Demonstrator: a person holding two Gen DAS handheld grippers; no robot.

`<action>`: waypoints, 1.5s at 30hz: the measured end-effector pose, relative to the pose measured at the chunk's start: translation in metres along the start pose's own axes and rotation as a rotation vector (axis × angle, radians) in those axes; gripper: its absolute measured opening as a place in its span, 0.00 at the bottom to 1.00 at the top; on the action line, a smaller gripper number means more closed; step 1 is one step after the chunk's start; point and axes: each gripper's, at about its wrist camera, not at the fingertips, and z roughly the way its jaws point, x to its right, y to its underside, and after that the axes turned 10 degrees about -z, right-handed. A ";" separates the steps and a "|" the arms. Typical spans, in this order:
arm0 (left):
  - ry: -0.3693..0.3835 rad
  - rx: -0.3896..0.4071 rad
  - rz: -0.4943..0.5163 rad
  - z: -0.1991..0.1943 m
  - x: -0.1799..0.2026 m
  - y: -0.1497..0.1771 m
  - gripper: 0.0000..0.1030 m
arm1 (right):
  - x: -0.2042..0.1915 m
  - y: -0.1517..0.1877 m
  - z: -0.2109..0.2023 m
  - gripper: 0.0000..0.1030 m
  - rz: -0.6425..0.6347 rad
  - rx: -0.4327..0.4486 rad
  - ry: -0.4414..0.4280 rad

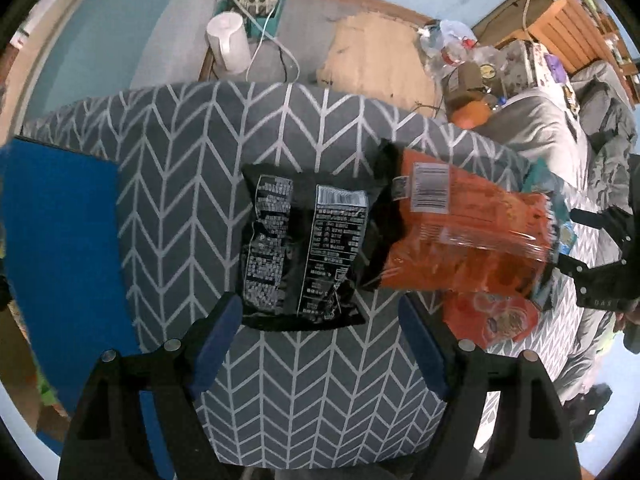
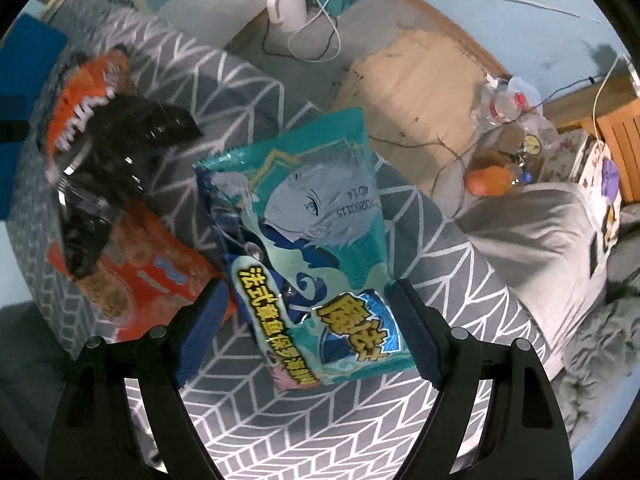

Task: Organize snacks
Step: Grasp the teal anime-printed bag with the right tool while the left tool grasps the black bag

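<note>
Left gripper (image 1: 320, 344) is pointed straight down, jaws apart, over the black snack bag (image 1: 304, 248) on the chevron-patterned cushion (image 1: 180, 184). Right gripper (image 2: 308, 332) is likewise pointed down, jaws spread around the teal snack bag (image 2: 320, 240); pad contact cannot be told.

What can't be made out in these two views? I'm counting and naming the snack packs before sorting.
- Teal pack, left wrist view: nearly all hidden behind the orange pack.
- Red pack, same view: top covered by the orange pack, print too blurred to read.
- Black pack, right wrist view: motion-blurred, label unreadable; it hides much of the orange pack beneath.
</note>
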 end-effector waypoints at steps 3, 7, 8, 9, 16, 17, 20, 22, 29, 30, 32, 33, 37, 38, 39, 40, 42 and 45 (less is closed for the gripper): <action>-0.007 -0.014 -0.013 0.010 0.000 -0.002 0.79 | 0.001 -0.002 0.005 0.80 -0.002 -0.015 0.021; -0.014 -0.024 -0.026 0.022 0.000 -0.004 0.80 | 0.003 -0.006 0.013 0.80 0.019 -0.034 0.019; -0.014 -0.024 -0.029 0.024 -0.001 -0.005 0.80 | 0.005 -0.006 0.016 0.80 0.029 -0.040 0.015; -0.016 -0.025 -0.032 0.026 -0.002 -0.006 0.80 | 0.005 -0.006 0.018 0.80 0.037 -0.043 0.013; -0.004 -0.018 -0.070 0.036 0.001 -0.013 0.90 | 0.007 -0.007 0.025 0.83 0.082 -0.037 0.009; -0.003 -0.018 -0.073 0.036 -0.002 -0.015 0.91 | 0.007 -0.006 0.025 0.83 0.087 -0.031 0.010; -0.007 -0.019 -0.069 0.041 0.001 -0.020 0.91 | 0.006 -0.003 0.022 0.76 0.108 -0.018 0.001; -0.015 -0.014 -0.068 0.043 0.000 -0.024 0.93 | 0.007 0.001 0.018 0.67 0.135 -0.004 -0.006; -0.022 -0.013 -0.061 0.047 -0.003 -0.036 0.96 | 0.012 0.026 0.014 0.59 0.278 0.044 -0.061; -0.020 -0.013 -0.059 0.047 -0.004 -0.037 0.96 | 0.012 0.029 0.014 0.59 0.294 0.048 -0.070; -0.018 -0.017 -0.065 0.046 -0.007 -0.039 0.96 | 0.007 0.038 0.014 0.59 0.324 0.059 -0.079; -0.020 -0.016 -0.072 0.045 -0.009 -0.038 0.96 | 0.004 0.042 0.014 0.59 0.338 0.063 -0.085; -0.034 -0.012 -0.070 0.040 -0.016 -0.031 0.96 | -0.003 0.057 0.014 0.59 0.413 0.084 -0.118; -0.036 -0.009 -0.063 0.040 -0.016 -0.029 0.96 | -0.005 0.059 0.014 0.59 0.427 0.089 -0.126; -0.044 -0.006 -0.051 0.040 -0.016 -0.027 0.96 | -0.005 0.063 0.013 0.59 0.441 0.094 -0.132; -0.050 -0.005 -0.035 0.042 -0.014 -0.026 0.96 | -0.008 0.066 0.012 0.59 0.458 0.100 -0.136; -0.060 -0.005 -0.009 0.046 -0.010 -0.023 0.96 | -0.011 0.074 0.010 0.59 0.497 0.115 -0.152; -0.072 -0.004 0.011 0.049 -0.001 -0.022 0.96 | -0.017 0.086 0.005 0.59 0.558 0.137 -0.169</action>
